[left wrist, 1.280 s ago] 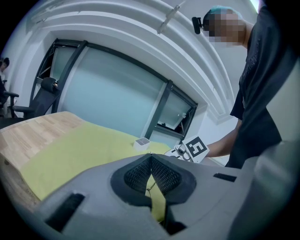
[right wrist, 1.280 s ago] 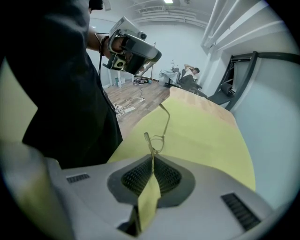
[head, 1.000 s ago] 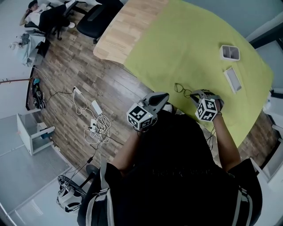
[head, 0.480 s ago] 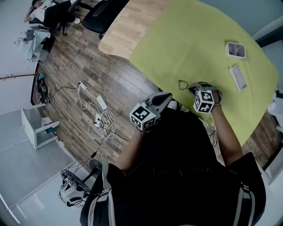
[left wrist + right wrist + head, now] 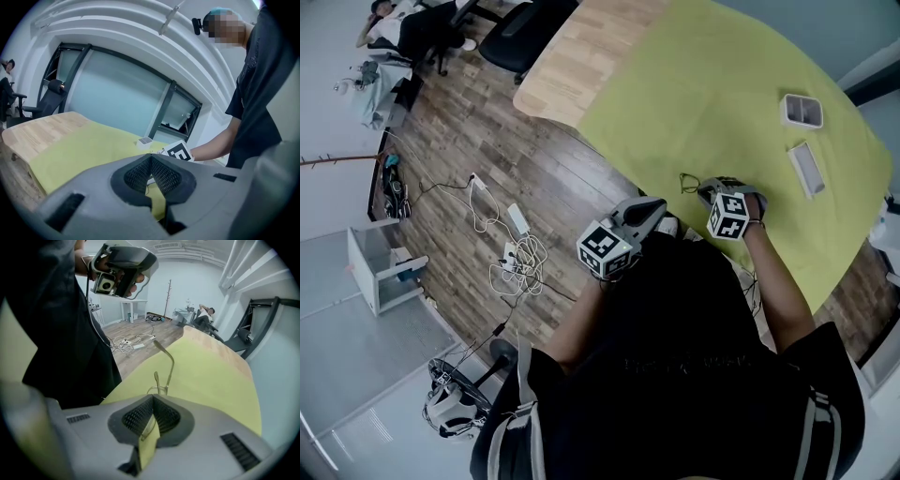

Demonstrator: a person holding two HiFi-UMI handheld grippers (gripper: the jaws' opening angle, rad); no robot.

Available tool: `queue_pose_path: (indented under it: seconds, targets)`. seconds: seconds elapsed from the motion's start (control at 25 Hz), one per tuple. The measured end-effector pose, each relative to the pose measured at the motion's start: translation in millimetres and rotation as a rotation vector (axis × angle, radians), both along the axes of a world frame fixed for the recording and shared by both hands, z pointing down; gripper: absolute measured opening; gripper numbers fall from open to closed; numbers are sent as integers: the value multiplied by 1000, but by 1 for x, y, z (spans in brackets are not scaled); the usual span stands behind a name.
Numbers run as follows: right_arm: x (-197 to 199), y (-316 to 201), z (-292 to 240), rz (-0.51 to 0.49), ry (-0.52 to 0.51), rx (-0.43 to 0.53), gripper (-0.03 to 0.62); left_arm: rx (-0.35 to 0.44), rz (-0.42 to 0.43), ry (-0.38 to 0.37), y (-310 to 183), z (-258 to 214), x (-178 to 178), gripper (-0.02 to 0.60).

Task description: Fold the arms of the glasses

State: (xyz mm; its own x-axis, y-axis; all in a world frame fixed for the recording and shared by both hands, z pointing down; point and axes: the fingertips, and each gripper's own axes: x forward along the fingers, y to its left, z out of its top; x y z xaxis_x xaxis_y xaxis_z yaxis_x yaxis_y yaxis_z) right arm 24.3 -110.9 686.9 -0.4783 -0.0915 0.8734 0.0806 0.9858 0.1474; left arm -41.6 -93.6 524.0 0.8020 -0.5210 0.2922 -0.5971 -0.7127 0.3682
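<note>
Glasses [image 5: 161,380] at near edge of yellow cloth [image 5: 722,94], front rim clamped in right gripper [image 5: 152,400] — arms unfolded. Left gripper [image 5: 151,158] closed, empty, beside the table. Thin wire frame: likely light, springy, fragile — press each arm near its hinge.

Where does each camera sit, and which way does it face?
Head view: on the person's head, facing steeply down at the yellow cloth and floor; shows torso, arms, left tool, right tool.
Left gripper view: on the left tool, looking along its shut jaws across the cloth; shows the right forearm.
Right gripper view: on the right tool, jaws shut on the glasses, facing the room; shows the left tool, shirt.
Shared: the cloth in all three.
</note>
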Motion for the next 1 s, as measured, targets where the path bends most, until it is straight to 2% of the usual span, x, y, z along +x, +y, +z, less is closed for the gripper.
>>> queue_pose_path:
  seconds: [0.16,0.4,0.64,1.0]
  targets:
    - [3,-4,4,38,-4,-17,29,-8,-2,-3,2,1,-1,18]
    - [3,-9,-14,136,-92,-46,32,-7,11,-5,5,1,0,18]
    - [11,-12,12,131,10,-37,32,-15,6,0,4,0,-1,18]
    - [3,-14,25,133,37,-45,31,-20,3,-9,7,1,-9,17]
